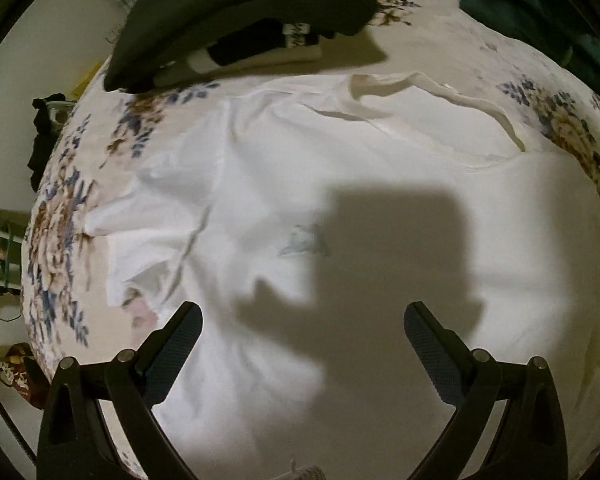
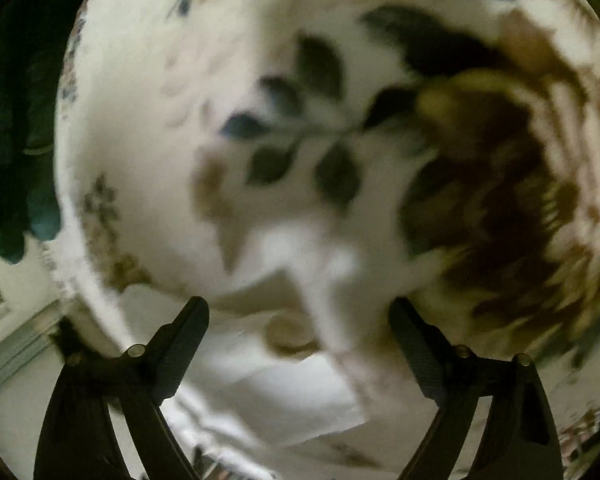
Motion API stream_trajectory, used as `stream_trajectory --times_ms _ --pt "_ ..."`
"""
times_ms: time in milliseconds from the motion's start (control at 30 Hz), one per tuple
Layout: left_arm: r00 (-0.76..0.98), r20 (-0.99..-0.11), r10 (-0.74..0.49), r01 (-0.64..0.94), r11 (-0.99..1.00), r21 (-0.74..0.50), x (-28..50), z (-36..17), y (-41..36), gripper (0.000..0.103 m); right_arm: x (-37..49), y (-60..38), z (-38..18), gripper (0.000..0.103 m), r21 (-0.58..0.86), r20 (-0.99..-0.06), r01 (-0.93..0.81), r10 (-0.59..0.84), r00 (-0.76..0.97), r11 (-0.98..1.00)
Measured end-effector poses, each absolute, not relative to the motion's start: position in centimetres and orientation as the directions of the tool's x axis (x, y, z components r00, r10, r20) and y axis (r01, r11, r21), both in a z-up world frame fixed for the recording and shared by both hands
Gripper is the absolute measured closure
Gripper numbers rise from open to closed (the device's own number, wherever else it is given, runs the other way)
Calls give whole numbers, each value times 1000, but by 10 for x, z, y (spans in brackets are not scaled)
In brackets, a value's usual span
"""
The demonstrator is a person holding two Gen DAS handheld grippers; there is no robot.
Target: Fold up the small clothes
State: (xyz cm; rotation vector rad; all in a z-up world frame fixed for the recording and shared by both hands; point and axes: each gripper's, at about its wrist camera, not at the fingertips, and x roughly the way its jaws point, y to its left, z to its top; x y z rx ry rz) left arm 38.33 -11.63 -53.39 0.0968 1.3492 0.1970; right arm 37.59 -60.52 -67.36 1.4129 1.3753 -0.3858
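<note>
Fingers of our left gripper (image 1: 302, 320) are standing wide apart with nothing between them, hovering above a crumpled white cotton T-shirt (image 1: 340, 200) that is lying spread on the cream bedsheet printed with blue and brown flowers (image 1: 60, 232). Ahead of the jaws, the shirt's neckline (image 1: 432, 96) is gaping open, and beyond the left finger a short sleeve (image 1: 148, 216) is reaching out toward the sheet's flower pattern. Between the jaws and just ahead of them, the gripper's blocky shadow (image 1: 388, 256) is falling across the shirt's chest, beside a faint pale-blue print (image 1: 300, 240). Far ahead and to the left of the jaws, a dark green folded garment (image 1: 240, 8) is resting over a black and white piece of clothing (image 1: 260, 46).

We are holding our right gripper (image 2: 299, 322) close over the same flowered sheet (image 2: 148, 128), its fingers also spread wide and holding nothing. That view is heavily blurred. Between the jaws and slightly ahead, a white fabric edge (image 2: 312, 264) is showing, and behind it, nearer the camera, a white folded corner (image 2: 300, 404) is lying; we cannot tell which part of the shirt it is. Ahead and right of the jaws, a large brown flower print (image 2: 500, 184) is filling the view, and far to the left a dark teal cloth (image 2: 16, 120) is showing.
</note>
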Motion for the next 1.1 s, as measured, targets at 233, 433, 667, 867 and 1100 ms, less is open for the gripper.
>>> stream_trajectory --times_ms 233,433,667,867,1100 --pt "217 -956 196 -47 981 190 393 -531 -134 0 393 -595 -691 75 445 -806 867 522 278 225" --pt "231 -953 199 -59 980 190 394 -528 -132 0 417 -582 -614 96 547 -837 662 320 445 512" --pt "216 -956 196 -64 980 187 392 -531 -132 0 425 -586 -628 57 340 -938 731 270 217 591" --pt "202 -960 195 -69 980 185 386 -535 -131 0 365 -572 -641 40 533 -821 793 406 401 294" --pt "183 -960 212 -59 977 205 376 -539 -131 0 340 -534 -688 98 560 -790 808 413 454 183"
